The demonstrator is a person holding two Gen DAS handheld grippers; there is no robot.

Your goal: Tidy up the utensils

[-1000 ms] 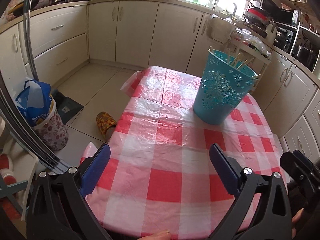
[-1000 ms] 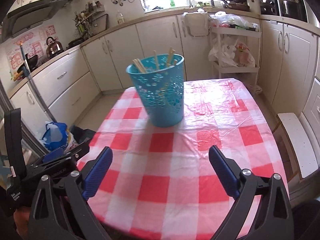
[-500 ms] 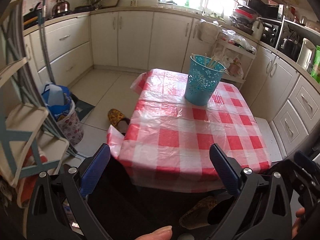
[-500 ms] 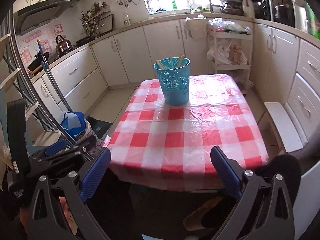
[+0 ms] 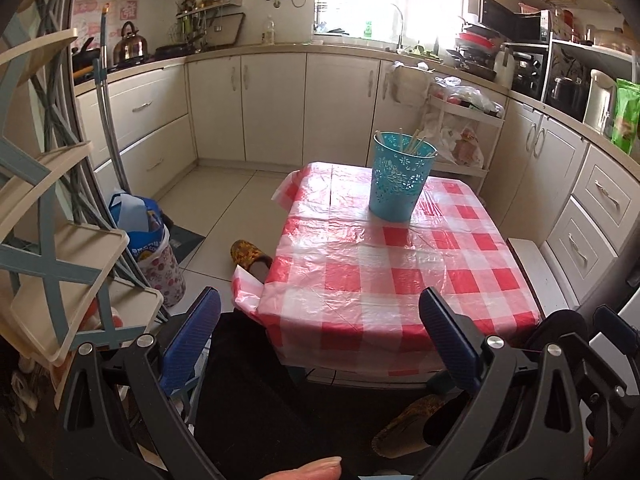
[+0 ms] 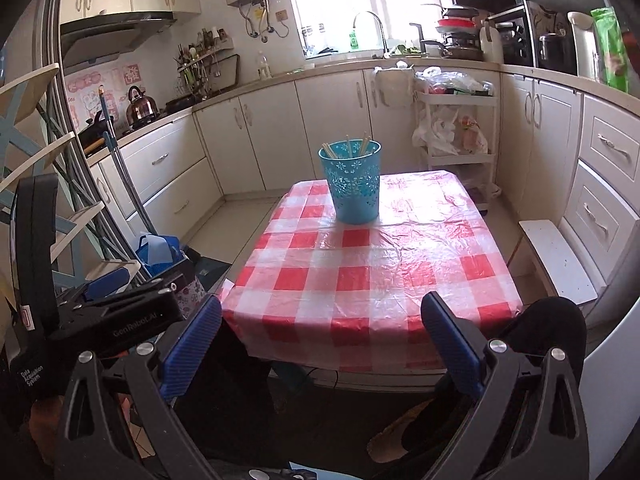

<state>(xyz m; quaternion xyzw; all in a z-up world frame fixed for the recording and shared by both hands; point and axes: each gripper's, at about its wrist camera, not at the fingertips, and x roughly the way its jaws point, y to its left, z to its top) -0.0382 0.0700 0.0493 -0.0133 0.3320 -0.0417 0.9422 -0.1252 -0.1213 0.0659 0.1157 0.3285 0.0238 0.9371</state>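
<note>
While both grippers' fingers hang released off the desk, a careless reach could topple the bin.

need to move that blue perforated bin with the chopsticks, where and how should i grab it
Grip the blue perforated plastic bin at its top rim, coming down from above on the near side, with one finger inside and one outside. The body looks too wide for the jaws. The wooden chopsticks stand near the back, so the front rim is likely freer.
</note>
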